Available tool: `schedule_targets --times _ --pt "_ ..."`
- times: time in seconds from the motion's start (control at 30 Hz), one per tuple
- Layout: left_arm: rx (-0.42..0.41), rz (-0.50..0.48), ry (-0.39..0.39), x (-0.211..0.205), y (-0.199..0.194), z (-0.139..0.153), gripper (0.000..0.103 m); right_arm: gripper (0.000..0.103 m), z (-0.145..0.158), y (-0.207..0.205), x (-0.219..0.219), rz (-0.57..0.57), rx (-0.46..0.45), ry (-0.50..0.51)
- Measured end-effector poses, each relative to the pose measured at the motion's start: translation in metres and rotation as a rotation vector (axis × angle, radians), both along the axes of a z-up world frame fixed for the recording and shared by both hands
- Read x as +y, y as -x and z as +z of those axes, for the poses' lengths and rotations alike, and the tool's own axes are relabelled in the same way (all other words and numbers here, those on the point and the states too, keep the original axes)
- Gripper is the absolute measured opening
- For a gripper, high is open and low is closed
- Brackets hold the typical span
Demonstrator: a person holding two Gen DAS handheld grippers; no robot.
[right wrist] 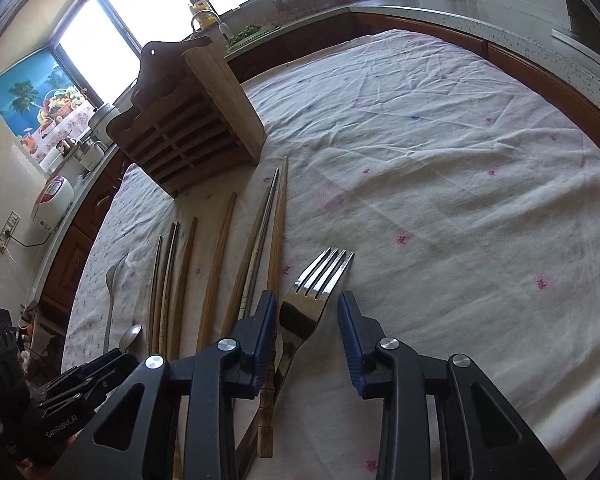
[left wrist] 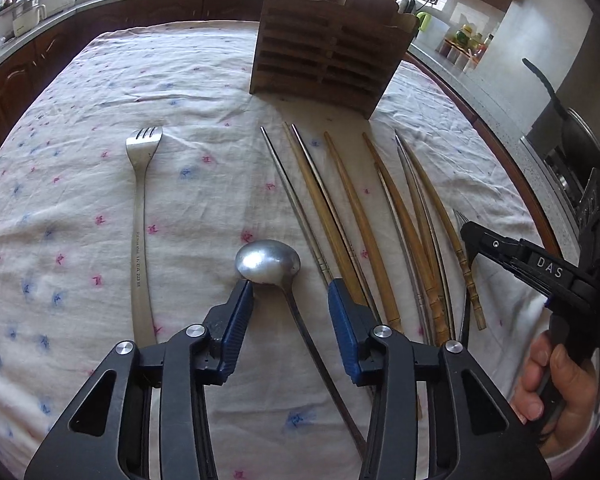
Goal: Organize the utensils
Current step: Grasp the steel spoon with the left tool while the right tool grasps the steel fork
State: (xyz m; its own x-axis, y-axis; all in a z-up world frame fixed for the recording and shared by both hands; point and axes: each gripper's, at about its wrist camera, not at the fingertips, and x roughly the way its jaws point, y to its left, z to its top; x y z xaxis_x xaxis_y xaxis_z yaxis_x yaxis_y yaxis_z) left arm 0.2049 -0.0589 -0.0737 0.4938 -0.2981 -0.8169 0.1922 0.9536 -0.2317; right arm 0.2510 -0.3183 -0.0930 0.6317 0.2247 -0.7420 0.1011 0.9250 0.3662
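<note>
Left gripper (left wrist: 290, 292) narrow astride spoon (left wrist: 268, 261), bowl toward rack (left wrist: 324, 52). Right gripper (right wrist: 308, 308) narrow astride second fork (right wrist: 312, 292), tines rackward, barely visible in left view.

Two forks (left wrist: 142, 200) (right wrist: 316, 296), one spoon (left wrist: 268, 262), one wooden rack (left wrist: 324, 48), chopsticks (left wrist: 336, 216) too overlapped to count

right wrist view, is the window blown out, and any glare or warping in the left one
Right wrist view: window blown out white, fork mirrors it. Left wrist view: glare spot on spoon bowl, fisheye bows the chopsticks and table edge.
</note>
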Motion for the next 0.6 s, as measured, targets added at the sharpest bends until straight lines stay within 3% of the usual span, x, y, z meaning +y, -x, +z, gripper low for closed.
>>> schedule_targets --times 0.03,0.1,0.13,0.33,0.6 --pt "-0.001 -0.005 -0.005 -0.002 -0.001 -0.001 0.021 0.026 0.000 -0.001 0.001 0.006 -0.002 0.004" --pt "-0.003 -0.014 -0.003 -0.003 -0.002 -0.002 0.010 0.007 0.001 0.000 0.002 0.014 -0.007 -0.001" --pt "-0.001 -0.018 0.008 -0.002 -0.002 -0.002 0.008 0.007 0.002 0.001 0.002 0.018 -0.010 -0.005" --pt "-0.022 -0.027 0.034 0.003 0.003 0.007 0.003 0.004 0.021 0.018 0.004 0.029 -0.070 -0.003" --pt "-0.106 -0.022 0.088 0.020 0.014 0.041 0.002 0.003 0.066 0.033 0.004 0.021 -0.177 -0.007"
